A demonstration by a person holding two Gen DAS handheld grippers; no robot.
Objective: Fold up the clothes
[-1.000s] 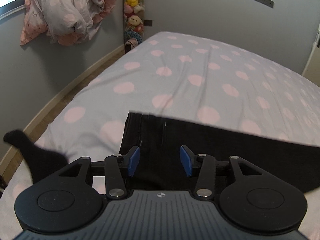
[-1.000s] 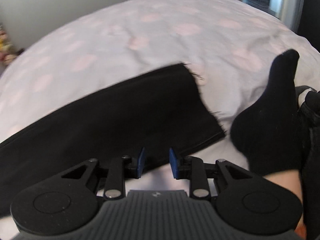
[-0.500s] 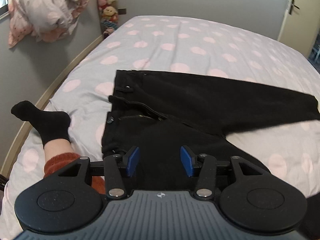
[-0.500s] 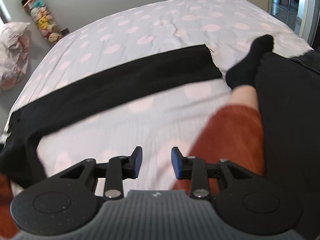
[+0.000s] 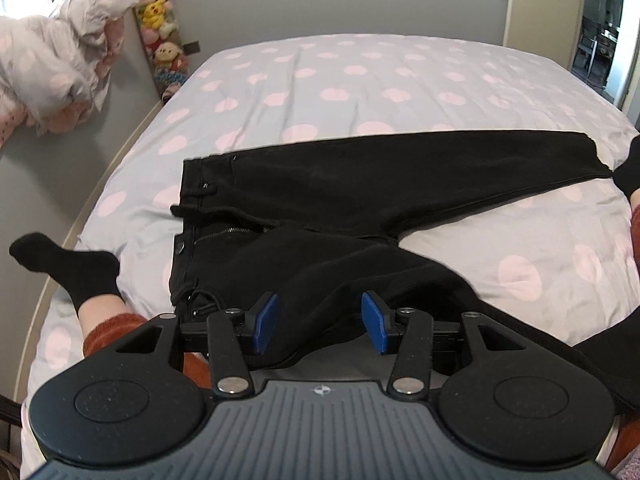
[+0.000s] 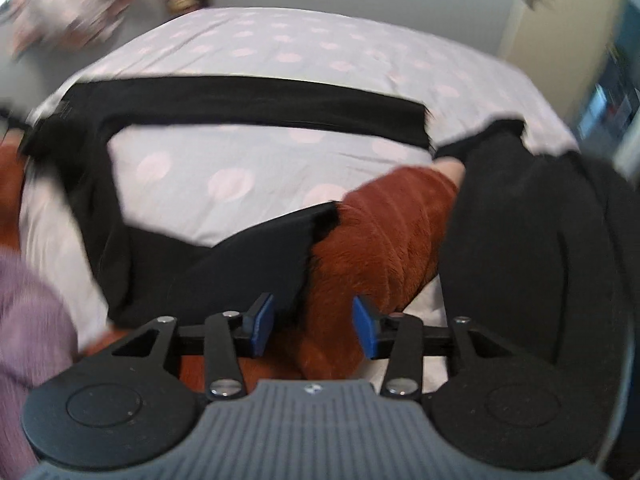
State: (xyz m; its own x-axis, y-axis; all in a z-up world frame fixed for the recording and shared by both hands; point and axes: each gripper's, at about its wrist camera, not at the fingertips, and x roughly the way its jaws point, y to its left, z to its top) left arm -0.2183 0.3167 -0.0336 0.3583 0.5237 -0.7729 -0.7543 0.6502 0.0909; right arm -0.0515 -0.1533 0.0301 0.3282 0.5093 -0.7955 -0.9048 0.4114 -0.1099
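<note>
Black jeans (image 5: 328, 196) lie spread on the dotted bed, waistband to the left, one leg stretched far right, the other running toward me. My left gripper (image 5: 320, 326) is open and empty, raised above the near leg close to the waist. In the blurred right wrist view the jeans (image 6: 256, 104) show with the far leg across the bed and the near leg's hem (image 6: 280, 240) by a knee. My right gripper (image 6: 313, 328) is open and empty above that hem and the rust-coloured trouser leg (image 6: 380, 232).
The person's legs in rust trousers and black socks (image 5: 68, 264) rest on the bed (image 5: 360, 80) on both sides of the jeans. A dark garment (image 6: 540, 248) lies at the right. A bundled duvet (image 5: 52, 68) and plush toys (image 5: 160, 28) stand by the left wall.
Both grippers have pulled back and up from the jeans, so the whole garment now shows. The right gripper's jaws have opened wider. The right view is blurred by motion.
</note>
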